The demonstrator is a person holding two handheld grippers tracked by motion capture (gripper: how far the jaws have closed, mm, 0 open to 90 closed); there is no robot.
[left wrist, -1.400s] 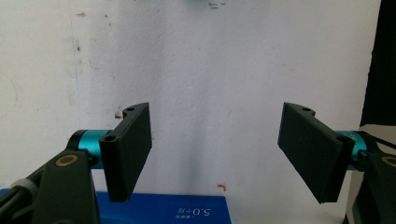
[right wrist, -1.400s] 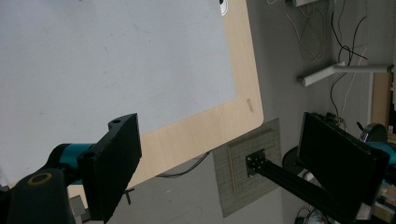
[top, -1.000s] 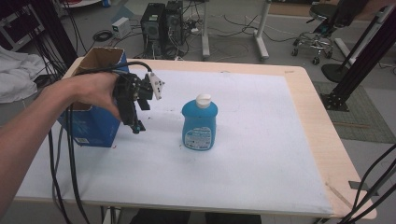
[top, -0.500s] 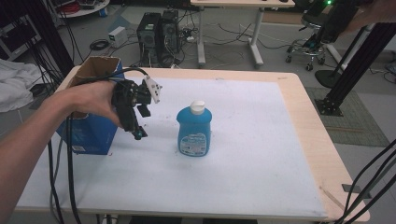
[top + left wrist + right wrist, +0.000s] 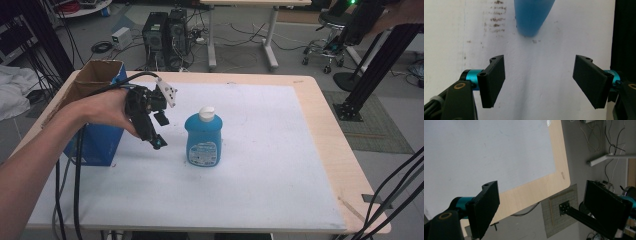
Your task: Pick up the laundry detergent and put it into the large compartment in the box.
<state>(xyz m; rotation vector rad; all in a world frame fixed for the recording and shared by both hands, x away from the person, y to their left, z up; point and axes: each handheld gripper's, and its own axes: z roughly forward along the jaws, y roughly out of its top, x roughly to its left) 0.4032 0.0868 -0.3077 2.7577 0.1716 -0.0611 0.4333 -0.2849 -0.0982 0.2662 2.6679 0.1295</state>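
High view overlooks the table (image 5: pixel 280 165); both tongs views look down on it.

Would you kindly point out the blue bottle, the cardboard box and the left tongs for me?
blue bottle (image 5: pixel 203 141): high view, on its label.
cardboard box (image 5: pixel 100 141): high view, on its blue side wall.
left tongs (image 5: pixel 539 83): left gripper view, midway between the open tips.

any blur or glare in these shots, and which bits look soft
High view: even light, no glare, the blue plastic soap bottle with white cap sharp. Left gripper view: that bottle is soft and close, the left gripper crisp. Right gripper view: the white table mat looks flat and hazy.
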